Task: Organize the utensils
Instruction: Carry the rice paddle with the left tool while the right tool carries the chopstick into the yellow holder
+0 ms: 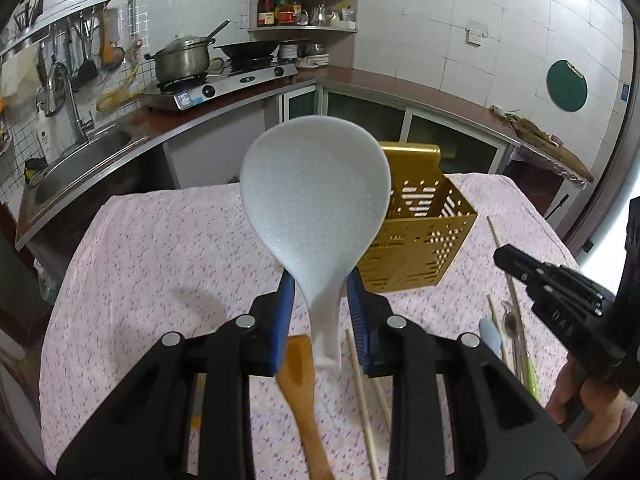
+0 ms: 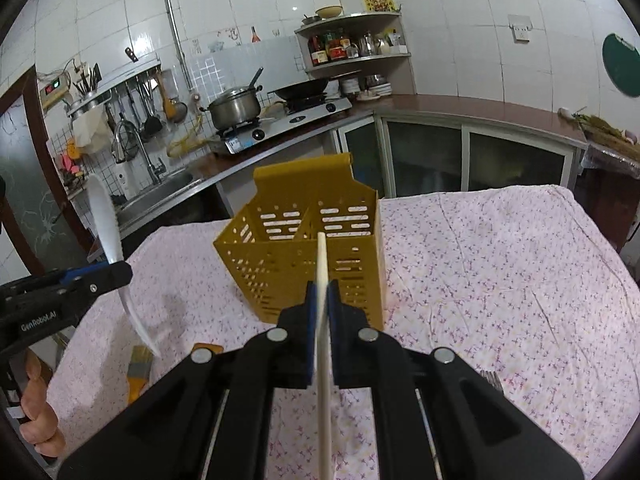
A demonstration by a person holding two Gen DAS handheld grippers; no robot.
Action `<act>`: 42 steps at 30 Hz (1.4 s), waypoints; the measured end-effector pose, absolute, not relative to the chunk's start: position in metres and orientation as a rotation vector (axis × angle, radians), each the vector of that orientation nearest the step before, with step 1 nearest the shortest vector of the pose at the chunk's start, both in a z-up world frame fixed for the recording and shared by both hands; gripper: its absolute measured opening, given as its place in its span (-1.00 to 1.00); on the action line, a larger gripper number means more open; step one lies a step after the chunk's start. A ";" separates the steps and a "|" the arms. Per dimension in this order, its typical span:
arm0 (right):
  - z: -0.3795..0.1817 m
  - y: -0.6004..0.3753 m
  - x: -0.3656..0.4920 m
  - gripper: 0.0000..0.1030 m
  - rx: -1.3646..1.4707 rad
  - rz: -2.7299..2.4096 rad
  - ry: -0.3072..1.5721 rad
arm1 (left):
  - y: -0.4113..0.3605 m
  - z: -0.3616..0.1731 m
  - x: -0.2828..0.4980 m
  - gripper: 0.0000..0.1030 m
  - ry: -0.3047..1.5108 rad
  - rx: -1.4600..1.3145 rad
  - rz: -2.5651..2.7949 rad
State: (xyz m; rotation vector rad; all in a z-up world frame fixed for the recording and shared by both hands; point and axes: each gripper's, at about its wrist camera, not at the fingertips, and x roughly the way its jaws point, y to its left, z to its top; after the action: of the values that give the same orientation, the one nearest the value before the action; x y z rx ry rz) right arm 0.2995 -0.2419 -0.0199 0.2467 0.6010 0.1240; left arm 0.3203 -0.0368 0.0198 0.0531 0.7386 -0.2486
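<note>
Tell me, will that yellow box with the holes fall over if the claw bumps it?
Maybe. The yellow box stands tall on a soft, wrinkled tablecloth, and it looks empty, so probably light and easy to tip or slide. Its raised back panel may make it top-heavy. It looks stiff, so it likely wouldn't bend.

Both views are evenly lit by soft indoor light with a cool cast; white wall tiles point(image 1: 440, 40) show mild glare. A faint shadow lies on the tablecloth point(image 1: 192, 300). Strong fisheye bending curves the counter point(image 2: 460, 108); corners vignette to black. The rice paddle point(image 1: 316, 200) is slightly soft.
</note>
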 end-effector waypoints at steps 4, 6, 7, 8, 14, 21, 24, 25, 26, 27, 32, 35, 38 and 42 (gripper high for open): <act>-0.021 -0.245 0.303 -0.88 0.251 0.125 0.595 | -0.044 0.020 0.320 -0.51 0.737 0.063 -0.260; -0.022 -0.245 0.304 -0.88 0.262 0.136 0.597 | -0.045 0.018 0.321 -0.51 0.743 0.063 -0.261; -0.022 -0.246 0.305 -0.88 0.266 0.141 0.599 | -0.045 0.017 0.322 -0.51 0.747 0.061 -0.261; -0.022 -0.245 0.305 -0.88 0.263 0.141 0.597 | -0.044 0.016 0.323 -0.51 0.751 0.060 -0.259; -0.021 -0.240 0.302 -0.88 0.232 0.125 0.581 | -0.040 0.010 0.331 -0.51 0.777 0.050 -0.250; -0.008 -0.242 0.295 -0.88 0.227 0.114 0.524 | -0.043 0.015 0.331 -0.51 0.767 0.045 -0.261; 0.006 -0.244 0.297 -0.88 0.227 0.114 0.491 | -0.046 0.021 0.334 -0.51 0.761 0.038 -0.269; 0.011 -0.244 0.300 -0.88 0.222 0.114 0.483 | -0.048 0.025 0.336 -0.51 0.756 0.040 -0.269; 0.015 -0.244 0.302 -0.88 0.216 0.114 0.473 | -0.050 0.027 0.338 -0.51 0.753 0.039 -0.271; 0.021 -0.244 0.305 -0.88 0.210 0.113 0.464 | -0.053 0.031 0.343 -0.51 0.752 0.038 -0.277; 0.047 -0.247 0.323 -0.88 0.212 0.109 0.405 | -0.071 0.049 0.368 -0.51 0.727 0.030 -0.275; 0.065 -0.250 0.335 -0.88 0.207 0.099 0.359 | -0.082 0.060 0.380 -0.51 0.695 0.035 -0.277; 0.085 -0.253 0.349 -0.88 0.198 0.087 0.314 | -0.092 0.074 0.394 -0.51 0.658 0.028 -0.283; 0.107 -0.259 0.367 -0.88 0.209 0.071 0.266 | -0.103 0.088 0.417 -0.51 0.609 0.017 -0.297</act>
State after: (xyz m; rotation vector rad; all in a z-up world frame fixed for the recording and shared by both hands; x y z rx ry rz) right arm 0.3665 -0.2594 0.1073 0.2093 0.2661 0.0712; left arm 0.4166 -0.1032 0.0883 0.0170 0.6087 -0.2968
